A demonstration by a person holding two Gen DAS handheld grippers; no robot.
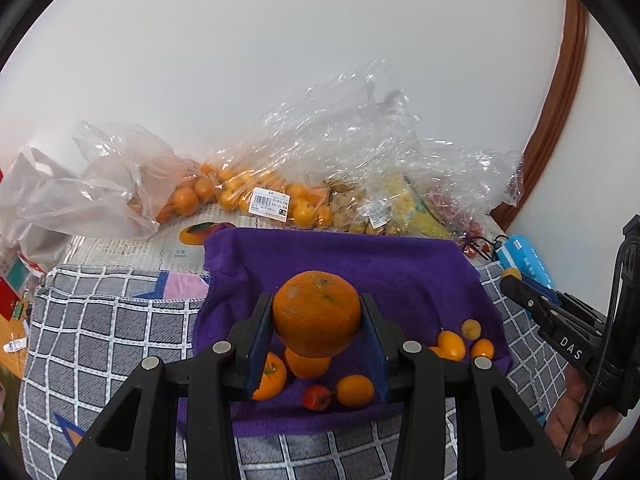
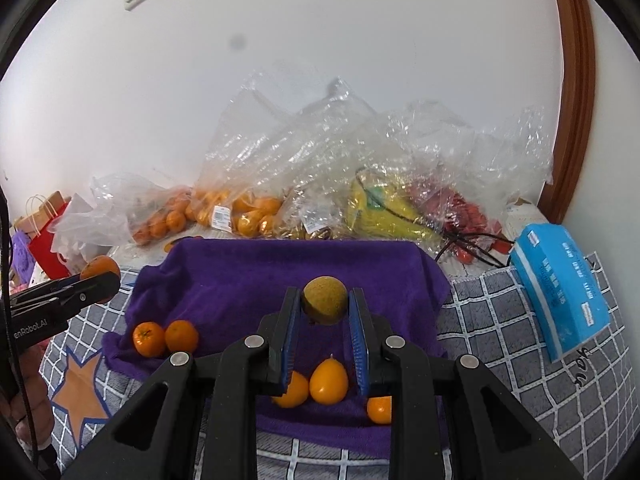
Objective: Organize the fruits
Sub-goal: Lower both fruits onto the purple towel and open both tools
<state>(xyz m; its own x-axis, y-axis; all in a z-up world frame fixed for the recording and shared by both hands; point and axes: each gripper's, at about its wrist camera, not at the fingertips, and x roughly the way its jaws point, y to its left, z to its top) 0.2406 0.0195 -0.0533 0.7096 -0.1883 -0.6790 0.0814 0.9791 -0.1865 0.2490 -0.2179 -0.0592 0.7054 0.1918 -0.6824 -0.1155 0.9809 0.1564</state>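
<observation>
Over the purple towel [image 1: 400,264], left gripper [image 1: 318,314] pinches a big orange [image 1: 317,312] above near-left mandarins [image 2: 165,338]; right gripper [image 2: 325,306] clamps a brownish-yellow round fruit [image 2: 325,305] above near-right kumquats [image 2: 329,382].

left claw [image 1: 318,322] clamps orange [image 1: 317,313] above purple towel [image 1: 340,264] | small fruits [image 1: 460,340] on towel | right claw [image 1: 510,276] at right edge

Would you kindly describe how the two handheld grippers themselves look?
Both the left gripper and the right gripper are black plastic linkages with silver round pivot pins and blue ribbed finger pads. White lettering marks their sides, black cables trail back, and bare hands hold them.
</observation>
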